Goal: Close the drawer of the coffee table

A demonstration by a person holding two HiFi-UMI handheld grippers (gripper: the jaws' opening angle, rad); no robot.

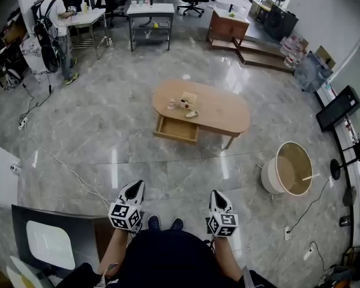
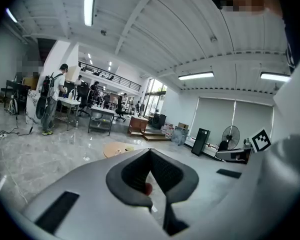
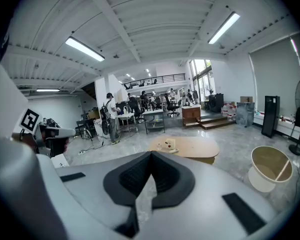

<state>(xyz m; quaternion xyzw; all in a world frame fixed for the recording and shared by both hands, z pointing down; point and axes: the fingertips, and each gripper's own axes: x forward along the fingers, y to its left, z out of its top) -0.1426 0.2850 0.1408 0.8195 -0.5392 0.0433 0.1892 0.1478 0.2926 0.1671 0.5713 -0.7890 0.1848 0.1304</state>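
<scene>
two grippers were held low near the wearer's feet, well apart from the work. far left, at the back, a person with a backpack stood at a white desk.

left gripper: in its own view the jaws met at the tips with nothing between them. i logged it as closed and empty. it pointed across the grey marble floor toward the coffee table, which stood mid-room, far from both tools.

drawer: pulled out of the table's near long side, at its left end. the inside looked like bare wood as far as i could see. a few small items sat on the tabletop just above it, too small to name.

right gripper: jaws likewise pressed tip to tip in its own view, holding nothing. the tabletop showed just above them there.

right of the table, a round tub stood on the floor with a stick leaning inside it.
</scene>
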